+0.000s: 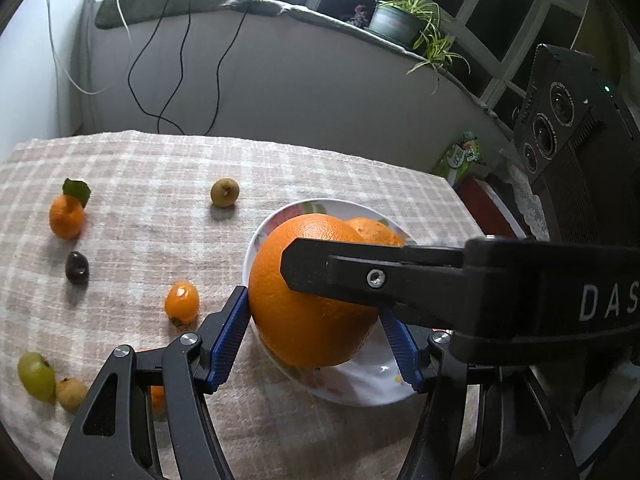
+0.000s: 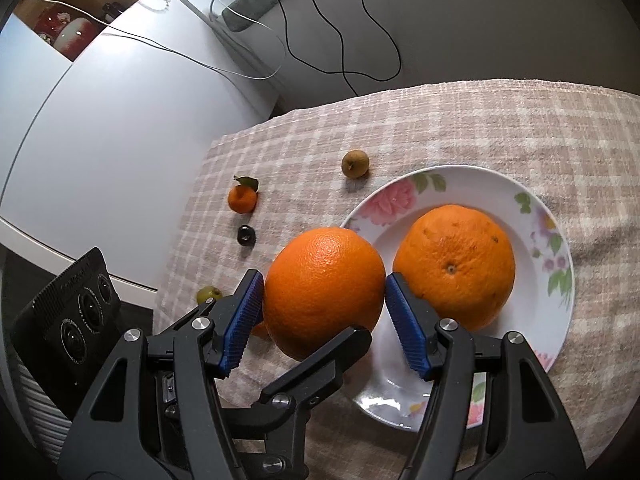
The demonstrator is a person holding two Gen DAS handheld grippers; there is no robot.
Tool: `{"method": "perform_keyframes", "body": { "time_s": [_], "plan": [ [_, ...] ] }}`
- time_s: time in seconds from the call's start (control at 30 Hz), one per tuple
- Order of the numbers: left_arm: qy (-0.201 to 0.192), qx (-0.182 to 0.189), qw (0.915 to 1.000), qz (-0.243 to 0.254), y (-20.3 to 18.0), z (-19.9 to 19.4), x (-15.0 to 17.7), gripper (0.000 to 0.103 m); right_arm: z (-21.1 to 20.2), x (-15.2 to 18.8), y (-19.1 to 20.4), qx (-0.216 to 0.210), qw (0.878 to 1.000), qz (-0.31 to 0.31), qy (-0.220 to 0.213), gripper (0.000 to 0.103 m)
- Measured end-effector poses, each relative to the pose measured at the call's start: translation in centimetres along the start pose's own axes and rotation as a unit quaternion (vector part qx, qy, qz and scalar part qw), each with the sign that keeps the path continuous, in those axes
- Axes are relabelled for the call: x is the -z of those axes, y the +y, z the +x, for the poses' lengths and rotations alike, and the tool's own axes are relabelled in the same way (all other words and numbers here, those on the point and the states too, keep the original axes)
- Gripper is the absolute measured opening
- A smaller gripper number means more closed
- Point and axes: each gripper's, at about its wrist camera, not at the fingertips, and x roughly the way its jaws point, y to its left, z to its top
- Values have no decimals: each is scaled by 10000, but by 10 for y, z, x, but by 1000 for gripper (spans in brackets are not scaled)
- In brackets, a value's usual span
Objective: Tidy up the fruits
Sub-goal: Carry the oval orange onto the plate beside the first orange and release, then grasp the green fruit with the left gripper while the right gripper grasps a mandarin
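At the plate [image 2: 560,240] rim, both your grippers' fingers [image 2: 244,316] clamp one orange [image 2: 324,288], the plate's hollow lying right.

Dim, cool indoor light with heavy fisheye bending

Soft shadows fall toward 6 o'clock beneath the small round fruits on the checked beige tablecloth [image 1: 160,168]; a white glare burns at 12 o'clock in the left view, the glossy flowered white plate [image 2: 532,216] glints, and dark vignetted corners curve every edge.
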Motion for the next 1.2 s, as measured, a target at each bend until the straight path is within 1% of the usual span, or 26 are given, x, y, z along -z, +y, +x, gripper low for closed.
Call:
{"method": "perform_keyframes", "body": {
  "time_s": [0.03, 0.13, 0.23, 0.4, 0.6, 0.77, 0.9, 1.0, 1.13, 1.2],
  "plan": [
    [28, -25, 10000, 13, 0, 1, 0, 65, 0, -1, -1, 18, 10000, -9, -15, 66],
    [106, -48, 9999, 6, 0, 6, 1, 65, -11, -5, 2, 61, 9996, -105, -261, 66],
    [39, -8, 10000, 0, 0, 2, 2, 64, -21, -10, 5, 77, 9989, -178, -419, 66],
    [-95, -16, 9999, 102, -4, -10, 1, 64, -31, -12, 6, 105, 9982, -220, -547, 66],
    [-173, -144, 9996, 192, -3, -19, 6, 64, -37, -5, 1, 138, 9979, -194, -600, 66],
    [-183, -111, 9997, 141, 4, -23, 9, 64, -45, 5, -6, 136, 9976, -151, -662, 66],
    [-260, -94, 9995, 142, 8, -35, 16, 64, -52, 15, -7, 212, 9964, -242, -791, 66],
    [-320, -179, 9992, 183, 13, -45, 21, 64, -55, 26, -4, 289, 9948, -407, -892, 66],
    [-408, -257, 9987, 146, 24, -59, 32, 64, -57, 42, 10, 453, 9901, -818, -1043, 66],
    [-470, -328, 9982, 163, 30, -67, 37, 64, -56, 51, 21, 554, 9863, -1068, -1125, 71]
  ]
}}
